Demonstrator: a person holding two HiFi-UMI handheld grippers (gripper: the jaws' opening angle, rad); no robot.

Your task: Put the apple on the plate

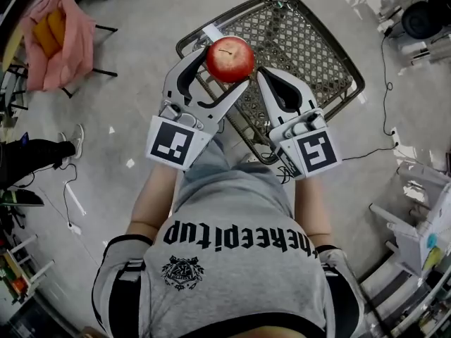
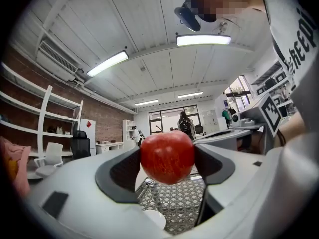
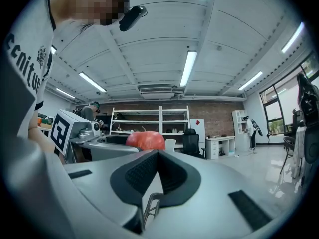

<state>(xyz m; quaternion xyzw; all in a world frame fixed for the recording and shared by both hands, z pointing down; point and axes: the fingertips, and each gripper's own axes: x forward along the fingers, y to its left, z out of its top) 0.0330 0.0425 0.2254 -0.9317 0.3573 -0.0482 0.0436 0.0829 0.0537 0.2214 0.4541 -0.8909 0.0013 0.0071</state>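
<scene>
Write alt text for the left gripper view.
A red apple is clamped between the two jaws of the left tool and held in the air. Below it are a wire mesh basket and part of a white round object. Ceiling lights shine overhead.

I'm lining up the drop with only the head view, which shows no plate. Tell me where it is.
Observer: The left gripper view shows a white rounded rim, likely the plate, on the wire basket, low in frame under the apple.
Operator: Check the grip.
Observer: There, the pads of the left gripper press both sides of the apple.
Operator: Report the right gripper.
Observer: The right gripper shows in its own view with jaws together and nothing between them.
</scene>
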